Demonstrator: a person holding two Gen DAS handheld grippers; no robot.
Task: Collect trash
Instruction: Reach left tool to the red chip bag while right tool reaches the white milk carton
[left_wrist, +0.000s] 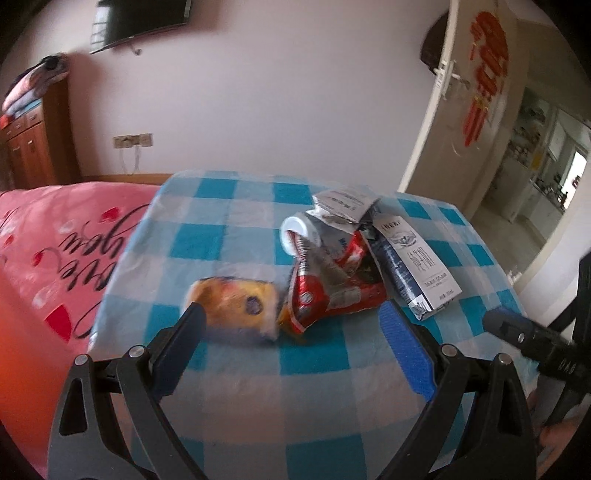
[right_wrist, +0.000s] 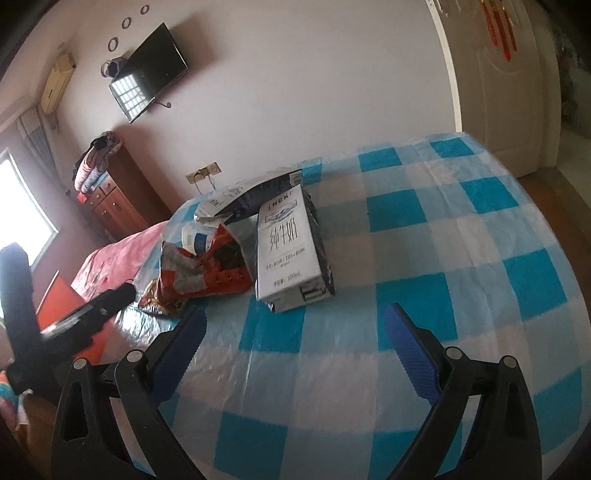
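A pile of trash lies on a blue-and-white checked cloth (left_wrist: 317, 354). It holds a yellow wrapper (left_wrist: 236, 299), a crumpled red wrapper (left_wrist: 332, 280), a white cup (left_wrist: 299, 230), a white-and-dark milk carton (left_wrist: 413, 266) and a torn dark carton (left_wrist: 343, 203). My left gripper (left_wrist: 291, 317) is open, just short of the yellow and red wrappers. In the right wrist view the milk carton (right_wrist: 288, 251), red wrapper (right_wrist: 207, 269) and torn carton (right_wrist: 255, 192) lie ahead. My right gripper (right_wrist: 295, 321) is open, just short of the milk carton.
A pink bedspread (left_wrist: 55, 251) lies left of the checked cloth. A wooden cabinet (right_wrist: 114, 195) with folded clothes stands at the wall under a TV (right_wrist: 147, 74). An open door (left_wrist: 469, 110) is at the right. The right gripper's finger (left_wrist: 517, 328) shows at the left view's right edge.
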